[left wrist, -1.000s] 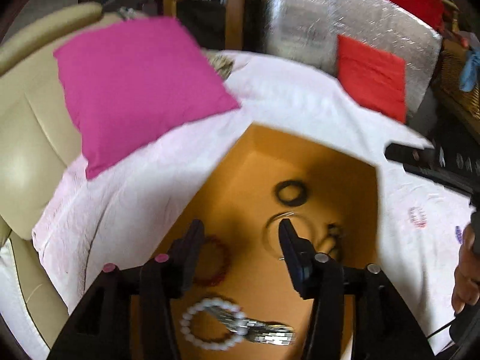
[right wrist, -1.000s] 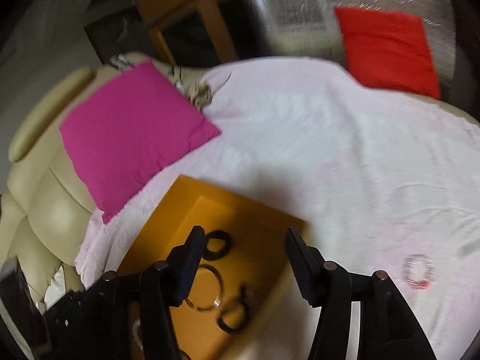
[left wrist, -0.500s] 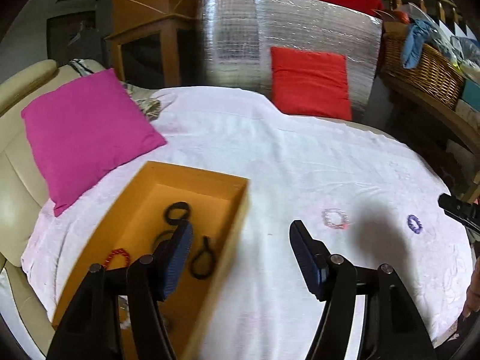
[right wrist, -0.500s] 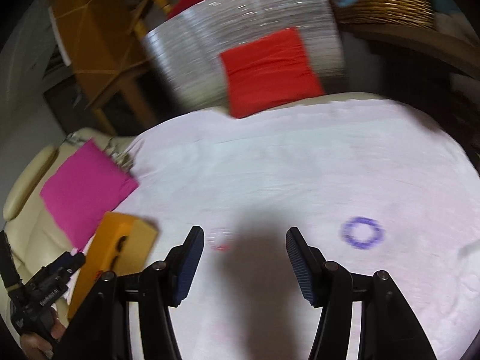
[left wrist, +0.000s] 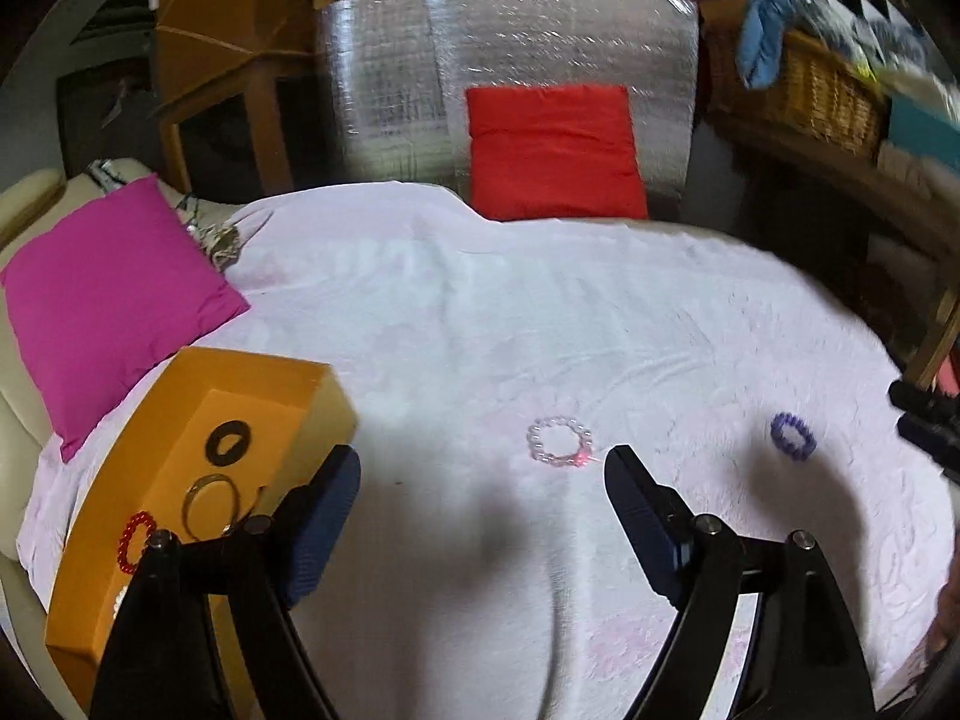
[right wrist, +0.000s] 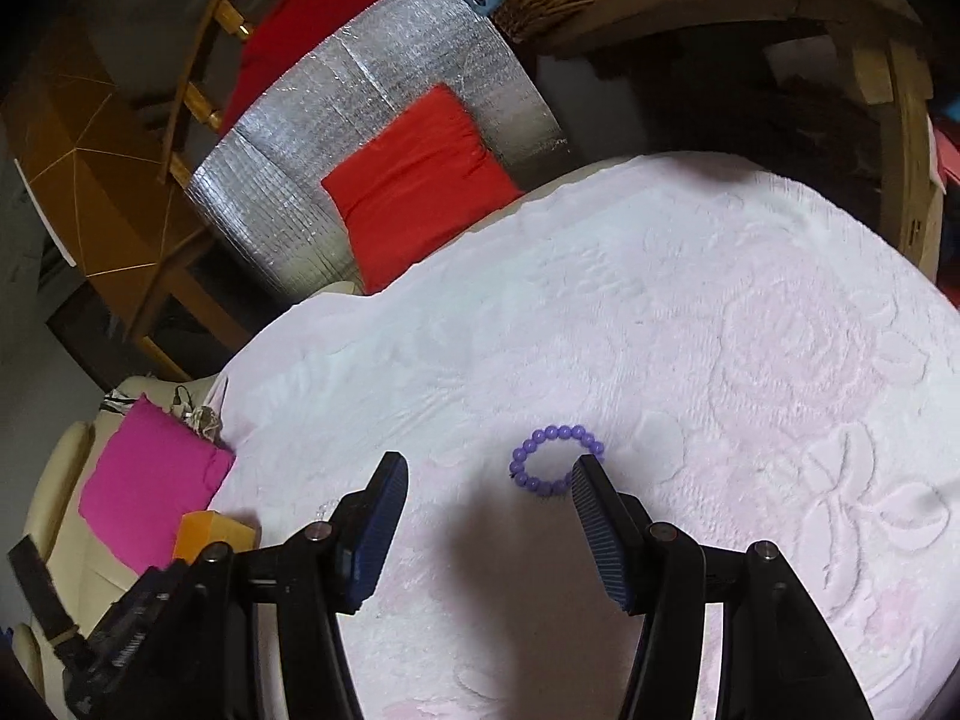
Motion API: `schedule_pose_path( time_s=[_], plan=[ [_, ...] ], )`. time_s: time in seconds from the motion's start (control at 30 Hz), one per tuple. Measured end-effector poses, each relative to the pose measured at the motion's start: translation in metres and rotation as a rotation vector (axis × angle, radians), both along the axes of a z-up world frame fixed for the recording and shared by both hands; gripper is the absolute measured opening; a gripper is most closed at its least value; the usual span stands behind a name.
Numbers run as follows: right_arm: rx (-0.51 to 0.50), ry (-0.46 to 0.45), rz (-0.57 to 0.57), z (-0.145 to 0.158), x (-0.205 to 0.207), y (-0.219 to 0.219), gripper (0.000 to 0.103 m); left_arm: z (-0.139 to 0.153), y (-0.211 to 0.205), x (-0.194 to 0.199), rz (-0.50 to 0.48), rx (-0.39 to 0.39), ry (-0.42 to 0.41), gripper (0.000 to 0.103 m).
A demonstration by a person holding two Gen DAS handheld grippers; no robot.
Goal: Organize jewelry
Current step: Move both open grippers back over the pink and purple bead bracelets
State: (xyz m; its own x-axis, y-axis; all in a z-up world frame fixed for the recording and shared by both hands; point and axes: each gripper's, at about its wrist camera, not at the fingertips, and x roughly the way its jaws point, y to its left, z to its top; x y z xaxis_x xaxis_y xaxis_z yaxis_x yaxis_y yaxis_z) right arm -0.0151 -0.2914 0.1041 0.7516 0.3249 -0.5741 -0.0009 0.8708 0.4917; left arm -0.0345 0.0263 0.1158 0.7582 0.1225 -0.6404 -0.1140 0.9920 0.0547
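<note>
Purple bead bracelet: small closed ring of round glossy beads, lying flat on the pink-white embossed bedspread, just ahead of the right gripper and touching, or nearly touching, the tip of its right finger. Judged light, with hard slick beads, likely on a stretch cord, so the ring will flex and may roll out of a loose pinch. Best hold: across one side of the ring, one pad inside the loop and one outside, pressing slightly into the soft cloth. As it stands, the bracelet sits off-centre to the right of the jaw gap; a shift right seems needed first.

Right gripper jaws: spread wide, holding nothing.

Clear-pink bead bracelet: same build, translucent beads with one red spot, flat on the cloth just beyond the left gripper, roughly centred between its fingers. Left jaws spread wide, empty.

Orange box, near left on the bed: holds a black ring, a thin metal bangle and a red bead bracelet. Judged the destination for both loose bracelets.

Farther out: magenta cushion far left, red cushion against a silver foil panel at the far side.
</note>
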Motion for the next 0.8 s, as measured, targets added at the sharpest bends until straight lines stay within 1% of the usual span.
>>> schedule_pose_path(
  time_s=[0.13, 0.33, 0.5, 0.6, 0.8],
  plan=[
    [-0.015, 0.004, -0.009, -0.002, -0.002, -0.006, 0.061, -0.006, -0.013, 0.011, -0.011, 0.028, -0.002, 0.084],
    [-0.037, 0.014, -0.024, -0.005, 0.001, -0.009, 0.061, -0.019, -0.018, 0.027, -0.010, 0.025, 0.007, 0.084],
    [-0.057, 0.037, -0.021, -0.010, 0.007, -0.006, 0.061, -0.034, -0.014, 0.036, -0.003, 0.021, 0.030, 0.084],
    [-0.066, 0.049, -0.020, -0.012, 0.010, -0.004, 0.061, -0.038, -0.012, 0.039, 0.002, 0.021, 0.039, 0.084],
    [-0.062, 0.079, -0.022, -0.019, 0.015, -0.003, 0.061, -0.041, -0.010, 0.043, 0.004, 0.067, 0.030, 0.084]
  ],
)
